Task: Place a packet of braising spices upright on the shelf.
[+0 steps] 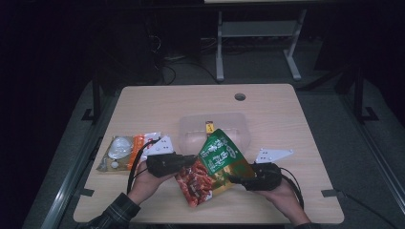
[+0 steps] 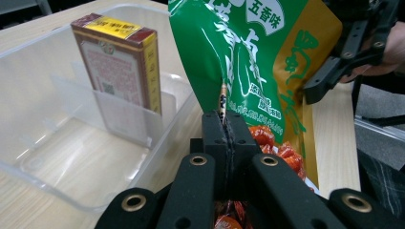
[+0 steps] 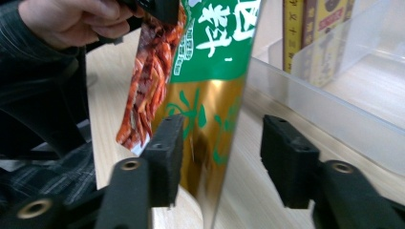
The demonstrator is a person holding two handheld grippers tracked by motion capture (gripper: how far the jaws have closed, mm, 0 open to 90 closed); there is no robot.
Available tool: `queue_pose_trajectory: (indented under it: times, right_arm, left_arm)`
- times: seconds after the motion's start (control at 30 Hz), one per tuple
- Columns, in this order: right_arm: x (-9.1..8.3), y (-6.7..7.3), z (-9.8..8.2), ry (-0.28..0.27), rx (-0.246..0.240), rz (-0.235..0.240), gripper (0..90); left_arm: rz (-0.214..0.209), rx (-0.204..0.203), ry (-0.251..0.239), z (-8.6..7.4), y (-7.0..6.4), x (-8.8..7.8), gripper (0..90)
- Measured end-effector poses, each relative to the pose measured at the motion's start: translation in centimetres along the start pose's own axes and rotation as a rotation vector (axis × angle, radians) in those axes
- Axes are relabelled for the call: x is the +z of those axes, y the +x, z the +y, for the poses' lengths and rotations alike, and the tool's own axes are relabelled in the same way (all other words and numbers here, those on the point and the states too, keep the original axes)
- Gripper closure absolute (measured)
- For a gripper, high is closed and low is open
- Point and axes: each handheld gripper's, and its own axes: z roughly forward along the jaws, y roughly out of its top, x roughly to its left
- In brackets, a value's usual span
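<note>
- Two grippers work one snack bag (image 1: 215, 164): left gripper (image 2: 224, 126) jaws pinch its edge tight.
- Right gripper (image 3: 222, 160) jaws straddle the bag's gold edge, half open, not yet pressing.
- We judge it light, floppy, slippery; grip the flat edge seams.

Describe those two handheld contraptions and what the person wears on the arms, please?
Each hand holds a black gripper, the left gripper and the right gripper, with two blocky jaws on bars pinned by brass-ringed holes. A pale grey three-cornered plate with dots tops each, and black cables trail off. The sleeves are dark plaid.
</note>
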Motion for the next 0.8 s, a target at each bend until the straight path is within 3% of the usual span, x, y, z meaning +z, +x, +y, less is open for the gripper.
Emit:
queue_pose_trajectory:
  times: [0.13,0.3,0.57,0.8]
  right_arm:
    - [0.5,0.2,0.3,-0.007,0.000,0.013,73.8]
    - [0.8,0.2,0.8,-0.012,-0.003,0.032,85.1]
    - [0.5,-0.4,2.0,-0.019,-0.006,0.056,86.8]
    - [0.6,-0.9,3.3,0.020,-0.046,0.093,89.7]
  left_arm:
    - [0.016,-0.001,-0.016,-0.1,-0.1,-0.1,89.4]
    - [0.017,-0.018,-0.022,-0.5,-0.1,-0.5,89.2]
    - [0.010,-0.054,-0.012,-1.4,-0.8,-0.9,89.2]
    - [0.027,-0.033,0.011,-2.0,-1.5,-1.4,88.0]
